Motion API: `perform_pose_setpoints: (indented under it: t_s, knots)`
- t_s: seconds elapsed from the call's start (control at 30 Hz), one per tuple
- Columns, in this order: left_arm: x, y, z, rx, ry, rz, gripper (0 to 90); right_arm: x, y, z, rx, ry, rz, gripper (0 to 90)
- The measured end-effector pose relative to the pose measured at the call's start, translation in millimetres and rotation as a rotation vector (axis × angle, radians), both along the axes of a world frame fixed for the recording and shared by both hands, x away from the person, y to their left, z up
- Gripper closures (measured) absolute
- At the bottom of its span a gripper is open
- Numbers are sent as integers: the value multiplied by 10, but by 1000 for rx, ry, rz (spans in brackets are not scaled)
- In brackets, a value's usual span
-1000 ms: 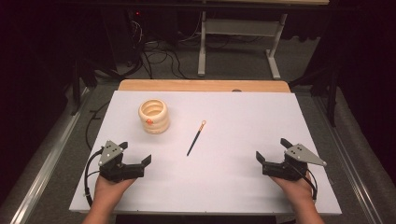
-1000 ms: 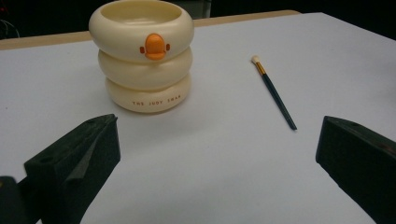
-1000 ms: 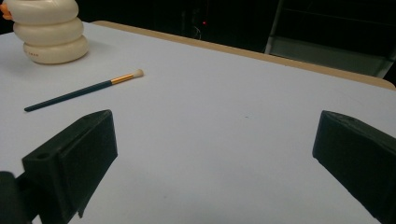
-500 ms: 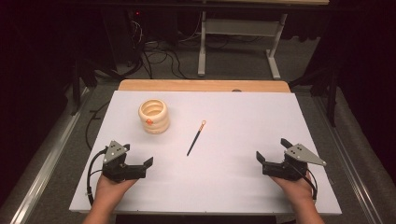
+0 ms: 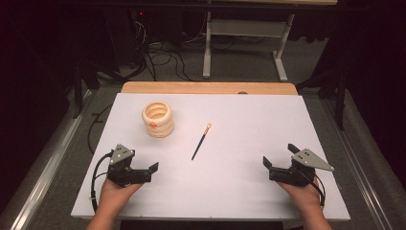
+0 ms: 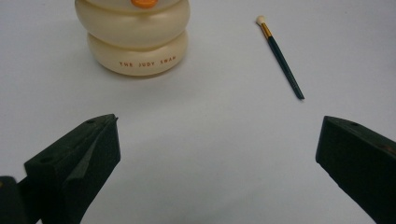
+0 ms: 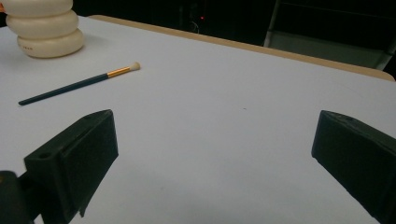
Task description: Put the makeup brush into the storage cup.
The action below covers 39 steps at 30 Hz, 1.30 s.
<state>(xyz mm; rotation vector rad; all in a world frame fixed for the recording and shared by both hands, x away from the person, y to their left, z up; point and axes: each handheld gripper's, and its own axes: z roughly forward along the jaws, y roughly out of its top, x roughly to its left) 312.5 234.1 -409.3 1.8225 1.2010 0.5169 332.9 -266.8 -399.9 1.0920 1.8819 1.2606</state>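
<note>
A cream ringed holder (image 5: 158,119) with an orange spot stands at the back left of the white table top (image 5: 249,120). A thin dark brush (image 5: 201,142) with a gold ferrule and pale tip lies near the middle. My left gripper (image 5: 140,164) rests open at the front left, well short of both. Between its jaws the left gripper view shows bare table, with the holder (image 6: 138,39) and brush (image 6: 280,56) ahead. My right gripper (image 5: 277,154) is open at the front right with nothing in it. Its view has the brush (image 7: 79,84) and holder (image 7: 42,30) far to the left.
A wooden edge (image 5: 206,87) runs along the table's far side. Beyond it the dark floor holds cables (image 5: 158,52) and a metal stand (image 5: 239,43). A metal rail (image 5: 48,158) lies left of the table.
The left gripper has crept slightly toward the front edge of the table. Holder, brush and right gripper stay as they were.
</note>
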Motion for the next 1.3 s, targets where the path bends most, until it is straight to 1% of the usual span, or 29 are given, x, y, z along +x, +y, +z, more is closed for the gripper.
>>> perform_pose_setpoints:
  t_s: [0.03, 0.07, 0.1, 0.13, 0.17, 0.2, 0.23, 0.27, 0.3, 0.33, 0.37, 0.4, 0.43, 0.47, 0.53, 0.57, 0.73, 0.77, 0.83, 0.93, 1.0, 1.07, 1.1, 1.13, 1.17, 1.2, 1.23, 1.27, 1.3]
  knots:
    - [-2, 1, 3, 14, 6, 8, 6, 1, -5, 4, 8, -2, 0, 22]
    - [-4, 6, 12, 12, 11, 16, 6, -10, 5, 9, 17, 1, -5, 23]
    - [-4, 6, 12, 12, 11, 16, 7, -10, 5, 9, 17, 1, -5, 23]
    - [-3, 13, 31, 8, 17, 30, 7, -14, 18, 7, 3, -4, -5, 23]
    - [5, 21, 66, -6, 31, 50, 7, -24, 47, -11, -15, -5, 16, 25]
    - [5, 21, 66, -6, 31, 50, 7, -24, 47, -11, -15, -5, 16, 25]
    - [32, 20, 133, -23, 62, 69, 7, -23, 47, -33, -2, 4, 41, 29]
    - [32, 20, 133, -23, 62, 69, 7, -23, 47, -33, -2, 4, 41, 29]
    - [66, 1, 170, -39, 76, 71, 8, -11, 39, -62, 2, 18, 52, 29]
    - [66, 1, 170, -39, 76, 71, 8, -11, 39, -62, 2, 18, 52, 29]
    - [98, -29, 188, -23, 88, 66, 8, 32, 20, -68, -1, 20, 48, 29]
    - [102, -46, 189, -12, 88, 63, 8, 48, 13, -66, 9, 28, 49, 25]
    - [102, -46, 189, -12, 88, 63, 8, 72, 7, -65, 18, 38, 48, 20]
    - [98, -59, 184, 7, 91, 59, 8, 72, 7, -65, 18, 38, 48, 20]
    - [78, -66, 157, 9, 94, 57, 11, 81, -7, -71, -20, 42, 45, 20]
    - [61, -65, 141, 9, 93, 59, 16, 79, -12, -69, -10, 49, 42, 16]
    - [17, -45, 75, 22, 105, 41, 16, 20, 16, -32, -8, 39, 22, 16]
    - [17, -41, 53, 31, 111, 35, 16, 13, 30, -22, -22, 25, 25, 16]
    - [23, -45, 26, 43, 123, 32, 16, 15, 44, -20, -32, 26, 11, 16]
    - [42, -83, 29, 59, 136, 36, 16, 15, 48, -31, -47, 27, 13, 18]
    - [82, -148, 30, 107, 161, 40, 16, 14, 32, -50, -69, 39, 7, 22]
    - [117, -187, 27, 143, 186, 60, 13, 13, 12, -62, -69, 44, -3, 22]
    - [147, -194, 31, 136, 215, 79, 10, 21, -4, -64, -70, 45, -6, 23]
    - [147, -194, 31, 136, 215, 79, 10, 21, -4, -64, -70, 45, -6, 23]
    - [184, -206, 45, 123, 235, 93, 11, 35, -14, -80, -66, 50, 9, 23]
    - [184, -206, 45, 123, 235, 93, 11, 35, -14, -80, -66, 50, 9, 23]
    - [240, -235, 68, 116, 259, 87, 11, 35, -18, -94, -71, 57, 22, 23]
    - [240, -235, 68, 116, 259, 87, 12, 39, -26, -96, -76, 55, 30, 23]
    - [266, -250, 84, 120, 271, 78, 13, 41, -28, -88, -73, 59, 30, 22]
